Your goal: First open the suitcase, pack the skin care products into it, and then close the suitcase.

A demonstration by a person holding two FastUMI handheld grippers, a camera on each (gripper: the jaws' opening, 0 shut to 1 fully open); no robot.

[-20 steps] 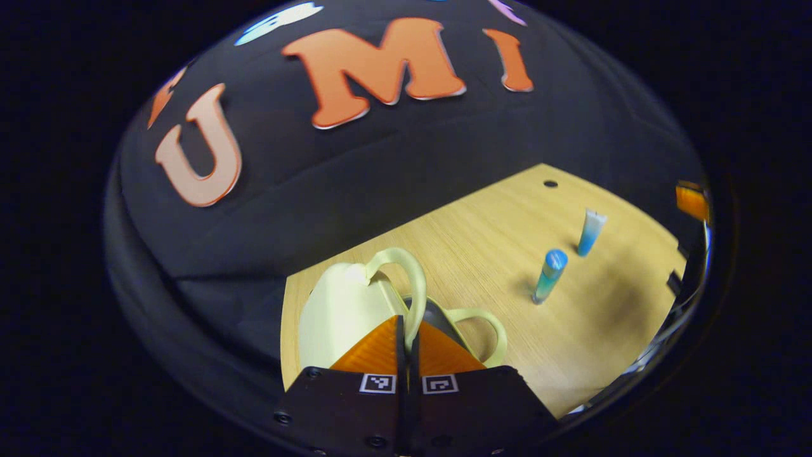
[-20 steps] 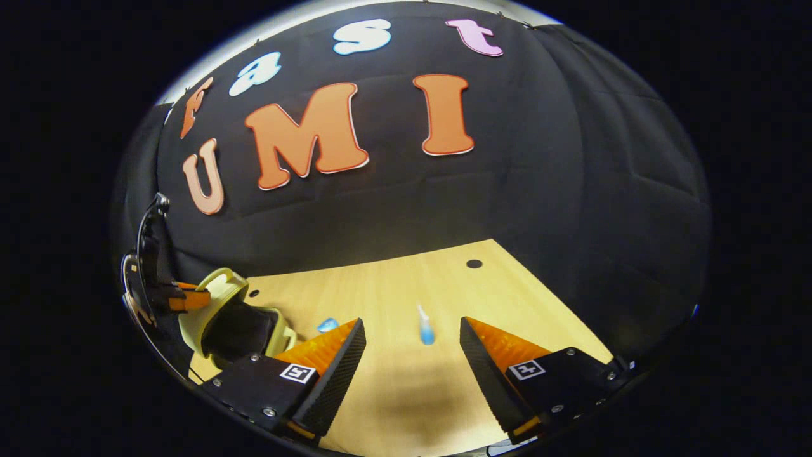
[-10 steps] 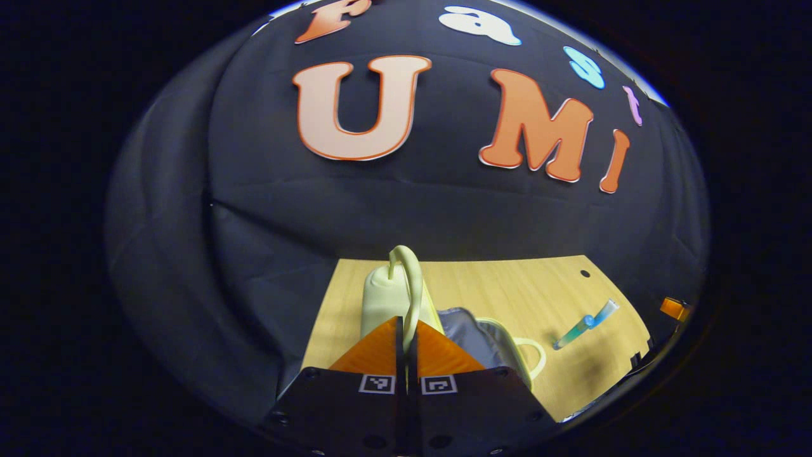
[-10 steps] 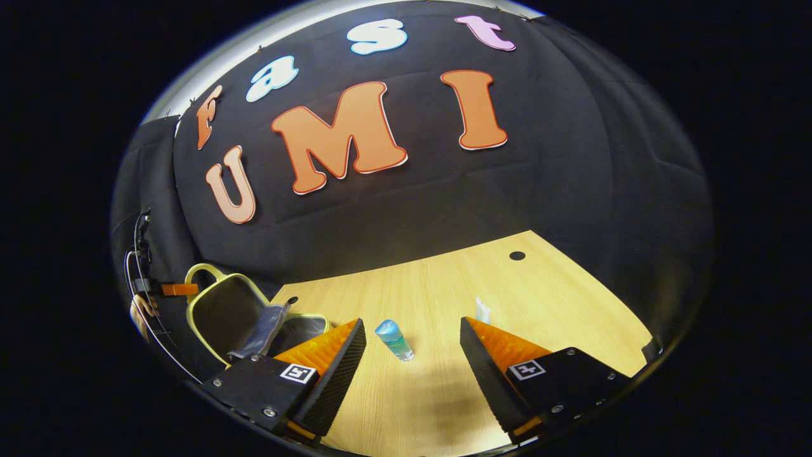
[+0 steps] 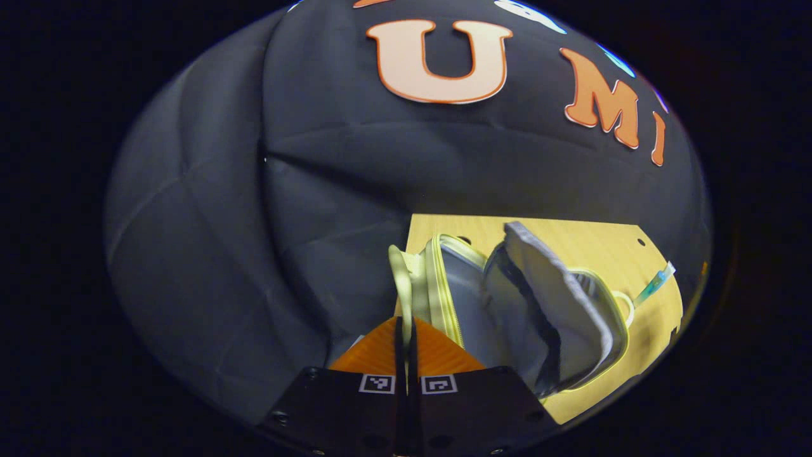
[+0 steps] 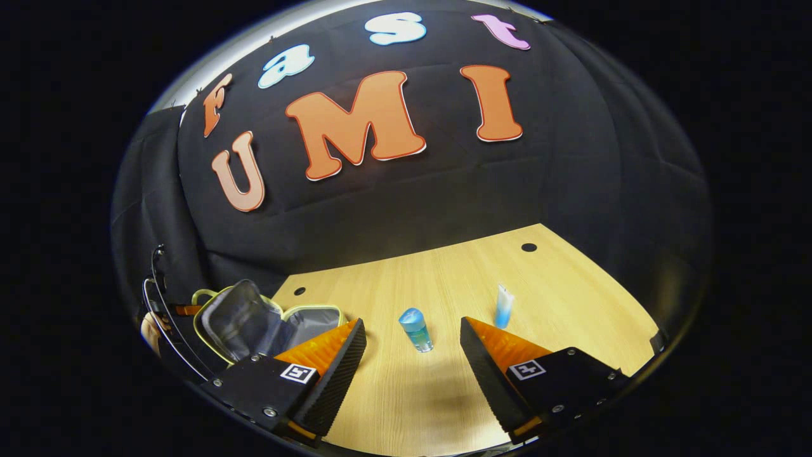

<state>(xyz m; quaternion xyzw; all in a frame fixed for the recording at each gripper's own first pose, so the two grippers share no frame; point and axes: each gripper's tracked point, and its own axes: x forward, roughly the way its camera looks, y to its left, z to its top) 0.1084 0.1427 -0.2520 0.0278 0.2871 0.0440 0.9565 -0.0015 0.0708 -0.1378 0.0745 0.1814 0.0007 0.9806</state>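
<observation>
Item one, the table [image 6: 444,393]: I am seeing pale wood grain running under everything, with small dark holes near its far edge. Item two, the suitcase [image 6: 254,320]: a small pale-yellow soft case with grey lining, lying open at the table's left end in the right gripper view; in the left gripper view its lid [image 5: 444,292] is standing raised beside the base, and a grey inner flap [image 5: 558,298] is sagging across the opening. Item three, my left gripper [image 5: 405,336]: its fingers are pressing together on the yellow handle [image 5: 401,279] of the lid, holding that half up. Item four, my right gripper [image 6: 412,346]: it is hovering above the table with its fingers spread wide and nothing between them. Item five, the skin care products: a blue-capped bottle [image 6: 416,329] is standing upright on the table, framed between the right gripper's fingers but farther off; a slim blue-and-white tube [image 6: 504,306] is standing to its right, apart from it. Both are sitting outside the suitcase.
</observation>
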